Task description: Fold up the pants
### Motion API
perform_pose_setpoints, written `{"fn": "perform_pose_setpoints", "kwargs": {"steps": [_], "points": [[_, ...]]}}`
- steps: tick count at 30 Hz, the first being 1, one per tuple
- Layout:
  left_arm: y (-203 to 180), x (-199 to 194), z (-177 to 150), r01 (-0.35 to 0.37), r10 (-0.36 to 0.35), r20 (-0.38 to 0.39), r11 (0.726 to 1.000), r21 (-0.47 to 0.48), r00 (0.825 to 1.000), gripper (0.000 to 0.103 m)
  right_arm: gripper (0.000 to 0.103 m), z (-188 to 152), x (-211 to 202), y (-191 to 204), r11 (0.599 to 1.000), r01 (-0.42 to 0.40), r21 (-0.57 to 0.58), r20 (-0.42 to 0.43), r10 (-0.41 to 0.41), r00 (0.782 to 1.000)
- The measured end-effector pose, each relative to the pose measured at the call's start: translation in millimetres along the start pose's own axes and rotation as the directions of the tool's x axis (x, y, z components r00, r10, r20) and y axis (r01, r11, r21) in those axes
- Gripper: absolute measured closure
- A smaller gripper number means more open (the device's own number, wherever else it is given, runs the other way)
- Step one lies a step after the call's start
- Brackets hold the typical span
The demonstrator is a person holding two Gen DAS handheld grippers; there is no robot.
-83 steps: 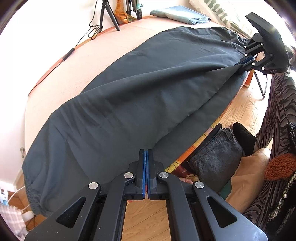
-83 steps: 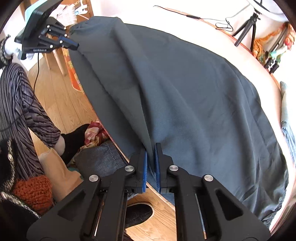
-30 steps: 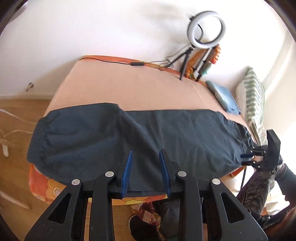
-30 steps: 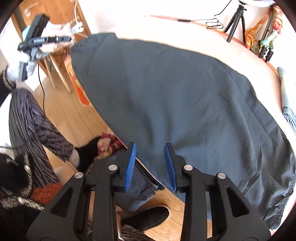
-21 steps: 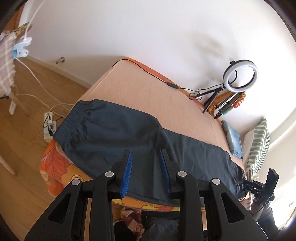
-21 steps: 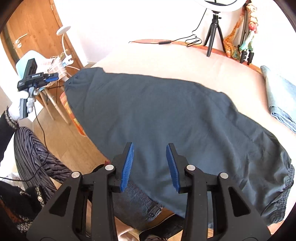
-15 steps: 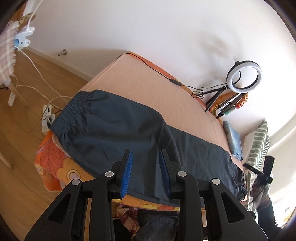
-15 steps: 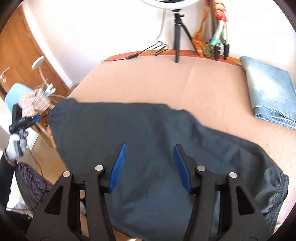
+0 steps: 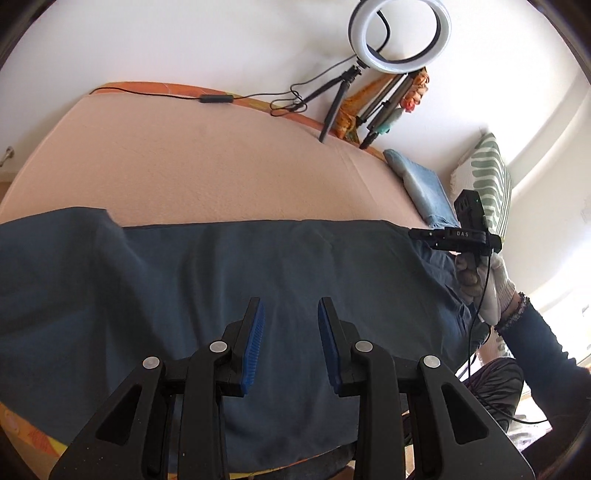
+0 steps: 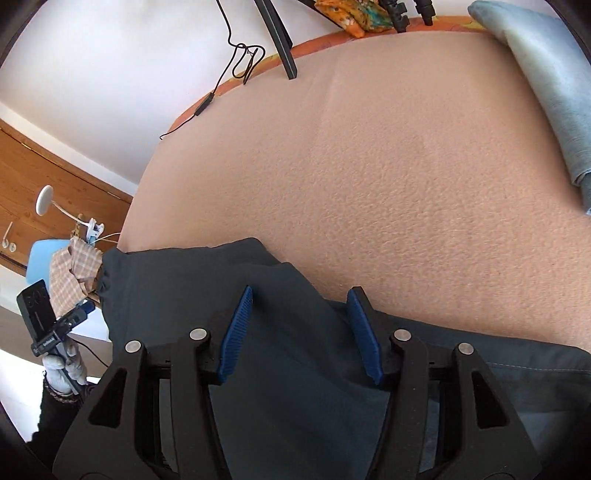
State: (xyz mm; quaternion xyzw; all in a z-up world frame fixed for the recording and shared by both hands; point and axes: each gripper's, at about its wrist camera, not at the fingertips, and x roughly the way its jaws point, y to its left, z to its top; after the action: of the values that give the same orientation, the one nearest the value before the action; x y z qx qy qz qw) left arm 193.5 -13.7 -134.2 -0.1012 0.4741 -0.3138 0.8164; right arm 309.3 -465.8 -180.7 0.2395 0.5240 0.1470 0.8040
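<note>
Pants [image 9: 229,280], dark slate blue, thin matte woven cloth, lie stretched lengthwise along the near edge of the bed [image 9: 207,162], folded leg over leg into one long band. Soft creases run across the fabric; the gathered elastic waistband [image 10: 105,273] bunches at the bed's left end and a raised fold [image 10: 266,258] humps up just behind it. Bed cover is peach, with a pebbled terry-like texture; an orange patterned sheet shows at the edges.

Left gripper [image 9: 290,345]: black angular arms, ribbed blue pads, jaws parted with nothing between them, poised above the pants' middle.

Right gripper [image 10: 301,334]: same build, jaws spread wider, empty, over the pants near the far fold line. No contact with cloth can be made out.

Folded light-blue denim [image 9: 424,188] sits toward the bed's right end. Ring light [image 9: 400,35] on a tripod stands at the far edge.
</note>
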Motion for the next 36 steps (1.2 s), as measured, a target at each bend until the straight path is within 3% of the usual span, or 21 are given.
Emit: {"fn": "perform_pose_setpoints", "kwargs": {"steps": [1, 2, 3, 6, 9, 10, 12, 15, 19, 21, 23, 26, 28, 32, 34, 36], "points": [[-1.4, 9.5, 0.1, 0.0, 0.0, -0.02, 1.0, 0.009, 1.0, 0.075, 0.053, -1.2, 0.9, 1.6, 1.0, -0.016, -0.002, 0.005, 0.016, 1.0], [-2.7, 18.1, -0.6, -0.005, 0.006, -0.038, 1.0, 0.017, 0.999, 0.075, 0.074, -3.8, 1.7, 5.3, 0.999, -0.036, -0.013, 0.005, 0.036, 0.999], [-3.4, 26.0, -1.5, -0.009, 0.01, -0.054, 1.0, 0.024, 0.999, 0.075, 0.086, -6.2, 2.0, 9.5, 0.999, -0.032, -0.032, 0.009, 0.032, 0.999], [-0.4, 44.5, -6.7, -0.003, 0.004, -0.104, 1.0, 0.016, 0.995, 0.075, 0.093, -17.2, -9.9, 35.1, 0.983, 0.04, -0.177, 0.089, -0.025, 0.996], [0.9, 55.0, -11.7, -0.007, 0.01, -0.142, 1.0, 0.022, 0.99, 0.075, 0.094, -34.3, -24.2, 76.1, 0.868, 0.269, -0.418, 0.251, -0.174, 0.952], [-0.4, 55.9, -11.8, -0.007, 0.01, -0.142, 1.0, 0.023, 0.99, 0.075, 0.094, -34.8, -22.8, 79.0, 0.85, 0.303, -0.43, 0.274, -0.197, 0.941], [-0.3, 53.7, -11.5, -0.012, 0.014, -0.135, 1.0, 0.016, 0.991, 0.075, 0.094, -27.8, -16.7, 70.6, 0.864, 0.335, -0.376, 0.274, -0.241, 0.931], [2.3, 46.8, -11.4, -0.024, 0.025, -0.112, 1.0, 0.006, 0.993, 0.075, 0.094, -21.5, -11.9, 59.7, 0.834, 0.438, -0.335, 0.28, -0.356, 0.892], [8.2, 30.9, -13.2, -0.021, 0.018, -0.067, 0.999, -0.043, 0.998, 0.075, 0.09, -20.2, -26.4, 67.4, 0.874, 0.369, -0.317, 0.284, -0.284, 0.916], [11.4, 16.0, -17.6, -0.031, 0.03, -0.026, 0.997, -0.064, 0.999, 0.075, 0.078, -23.4, -33.0, 77.1, 0.875, 0.358, -0.327, 0.294, -0.266, 0.918], [15.9, -1.7, -24.8, -0.041, 0.043, 0.02, 0.994, -0.1, 0.999, 0.075, 0.072, -26.4, -37.9, 88.8, 0.882, 0.334, -0.332, 0.296, -0.238, 0.925], [26.8, -29.3, -34.6, -0.065, 0.082, 0.093, 0.983, -0.173, 0.992, 0.071, 0.062, -28.2, -45.6, 103.6, 0.916, 0.264, -0.301, 0.282, -0.179, 0.943], [38.7, -46.8, -40.1, -0.073, 0.105, 0.121, 0.968, -0.242, 0.987, 0.06, 0.06, -33.2, -49.0, 117.7, 0.924, 0.233, -0.302, 0.279, -0.148, 0.949], [63.7, -87.8, -40.9, -0.115, 0.176, 0.161, 0.937, -0.331, 0.971, 0.058, 0.057, -50.8, -54.2, 150.4, 0.923, 0.189, -0.336, 0.274, -0.096, 0.957], [83.7, -108.4, -44.4, -0.119, 0.207, 0.195, 0.914, -0.387, 0.959, 0.046, 0.051, -60.5, -53.8, 164.0, 0.921, 0.168, -0.353, 0.271, -0.071, 0.96], [108.6, -129.8, -50.7, -0.142, 0.26, 0.217, 0.885, -0.444, 0.941, 0.046, 0.049, -69.2, -49.2, 174.8, 0.919, 0.152, -0.365, 0.257, -0.058, 0.965]]}}
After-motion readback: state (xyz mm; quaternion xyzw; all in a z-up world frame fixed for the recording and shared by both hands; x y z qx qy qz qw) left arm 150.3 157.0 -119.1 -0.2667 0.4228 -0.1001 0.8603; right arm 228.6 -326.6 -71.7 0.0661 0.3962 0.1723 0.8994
